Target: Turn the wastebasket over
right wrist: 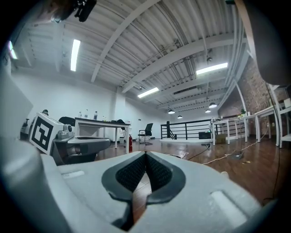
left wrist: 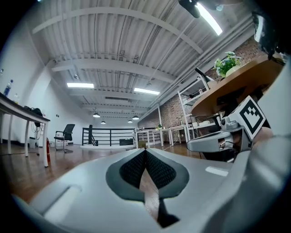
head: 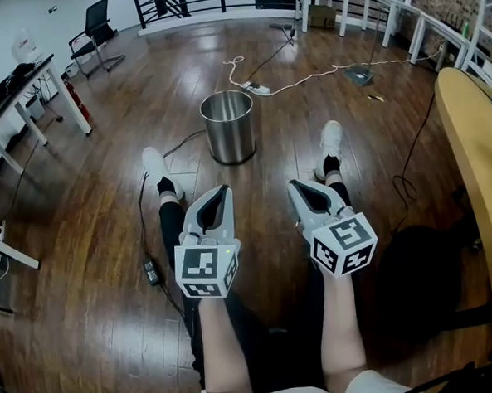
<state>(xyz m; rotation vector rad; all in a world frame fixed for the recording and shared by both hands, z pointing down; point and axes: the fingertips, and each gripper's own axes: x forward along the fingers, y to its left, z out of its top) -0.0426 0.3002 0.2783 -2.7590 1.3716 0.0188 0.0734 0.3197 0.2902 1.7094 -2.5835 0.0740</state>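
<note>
wooden floor [head: 80,202] carries an upright steel wastebasket [head: 228,128], with both hand-held grippers [head: 221,189] [head: 296,184] pressed together.

Both forearms reach forward side by side; the left gripper [head: 220,193] and right gripper [head: 299,187] point level, jaws closed, empty.

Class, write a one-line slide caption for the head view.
Left gripper and right gripper, both shut and empty, held short of the upright steel wastebasket on the wooden floor.
</note>
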